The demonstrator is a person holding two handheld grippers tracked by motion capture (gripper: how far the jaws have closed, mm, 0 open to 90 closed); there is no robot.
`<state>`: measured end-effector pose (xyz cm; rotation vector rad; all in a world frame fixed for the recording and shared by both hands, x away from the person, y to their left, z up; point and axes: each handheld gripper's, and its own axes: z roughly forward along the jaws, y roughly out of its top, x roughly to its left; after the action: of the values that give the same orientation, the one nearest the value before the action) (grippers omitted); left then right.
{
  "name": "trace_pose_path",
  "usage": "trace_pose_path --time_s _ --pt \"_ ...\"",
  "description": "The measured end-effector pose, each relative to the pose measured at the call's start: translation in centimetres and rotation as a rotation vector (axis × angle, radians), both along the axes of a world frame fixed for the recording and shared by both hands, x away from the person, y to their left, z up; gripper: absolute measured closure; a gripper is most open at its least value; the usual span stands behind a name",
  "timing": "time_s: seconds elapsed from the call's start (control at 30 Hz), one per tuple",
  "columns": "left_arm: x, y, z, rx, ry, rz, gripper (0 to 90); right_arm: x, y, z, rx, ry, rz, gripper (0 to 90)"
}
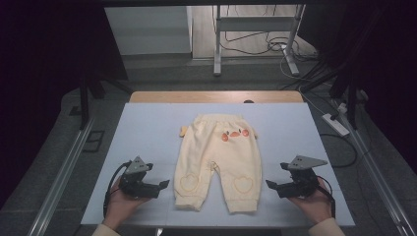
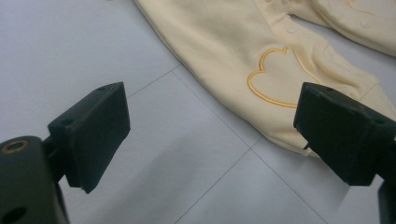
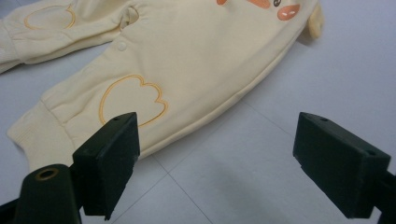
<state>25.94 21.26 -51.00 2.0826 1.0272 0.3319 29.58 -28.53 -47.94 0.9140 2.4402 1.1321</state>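
I hold my left claw (image 1: 162, 185) and my right claw (image 1: 272, 186) low over the counter (image 1: 147, 128), one on each side of the pale yellow baby trousers (image 1: 216, 160), tips turned inward toward them. Both stand with their jaws spread wide and nothing between them; neither touches the cloth.

The trousers lie flat between my two claws, waistband on the far side, cuffs toward me, legs slightly apart. That spread-out lay suits folding or lifting: every edge is open to reach.

Looking along my left claw, the nearer trouser leg (image 2: 261, 70) with its stitched heart knee patch (image 2: 273, 77) sits just ahead of one jaw, its cuff close by. Along my right claw, the other leg (image 3: 154, 79) and its heart patch (image 3: 133, 98) lie ahead of one jaw, the ribbed cuff (image 3: 35, 135) beside it.

I judge I keep the claws level and symmetrical so both can take the outer edges together, keeping the garment from skewing.
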Motion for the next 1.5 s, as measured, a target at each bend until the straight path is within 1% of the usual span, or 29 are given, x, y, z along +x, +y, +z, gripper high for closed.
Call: trace_pose_path --time_s 0.07,0.17,0.3,0.33,0.37,0.43,0.5,0.53,0.67,0.7,0.73,0.83,0.97,1.07,1.2,1.5 --pt "0.0 0.1 0.0 -0.002 0.002 0.003 10.4 0.1 0.0 0.0 0.001 0.002 -0.001 14.9" --pt "0.0 0.2 0.0 -0.004 0.002 0.007 10.5 0.5 0.1 -0.2 0.016 0.014 -0.001 14.9" --pt "-0.3 0.2 -0.1 -0.007 0.001 0.006 10.5 0.4 0.3 -0.4 0.012 0.024 0.004 14.8" --pt "-0.3 0.2 -0.1 -0.007 0.001 0.006 10.7 0.4 0.3 -0.4 0.004 0.026 0.005 14.8" --pt "-0.2 0.2 -0.1 -0.004 0.007 0.004 10.6 0.4 0.3 -0.4 0.004 0.026 0.005 14.8" --pt "0.0 0.0 0.0 -0.002 0.000 -0.002 10.6 0.1 0.3 -0.3 -0.007 0.018 -0.001 14.9" --pt "0.1 0.0 0.1 -0.005 0.001 -0.005 10.6 0.0 0.1 -0.2 -0.002 0.012 -0.008 14.9" --pt "0.1 0.0 0.1 -0.005 0.001 -0.005 10.6 -0.1 0.0 -0.2 0.005 0.012 -0.011 14.9" --pt "0.3 -0.1 0.0 -0.005 0.003 -0.012 10.6 -0.3 -0.1 -0.3 -0.001 0.018 -0.015 15.0" --pt "0.3 -0.2 0.0 0.003 0.006 -0.016 10.6 -0.3 -0.1 -0.3 -0.011 0.016 -0.015 15.0" --pt "0.3 -0.2 0.0 0.007 0.009 -0.019 10.7 -0.3 -0.1 -0.2 -0.010 0.014 -0.016 15.0" --pt "0.2 -0.3 0.0 0.006 0.006 -0.018 10.6 -0.3 -0.1 -0.2 0.003 0.016 -0.017 15.0" --pt "0.1 -0.3 0.2 0.003 0.002 -0.019 10.7 -0.6 0.1 -0.2 -0.003 0.014 -0.013 15.1" --pt "0.2 -0.3 0.2 0.002 0.002 -0.018 10.7 -0.6 0.4 0.0 0.008 0.011 -0.006 15.1" --pt "0.2 -0.2 0.1 0.008 0.000 -0.022 10.9 -0.6 0.8 0.0 0.009 0.013 0.001 15.1" --pt "0.3 -0.3 0.1 0.003 0.007 -0.021 10.9 -0.7 2.3 0.0 0.011 0.024 0.025 15.2"
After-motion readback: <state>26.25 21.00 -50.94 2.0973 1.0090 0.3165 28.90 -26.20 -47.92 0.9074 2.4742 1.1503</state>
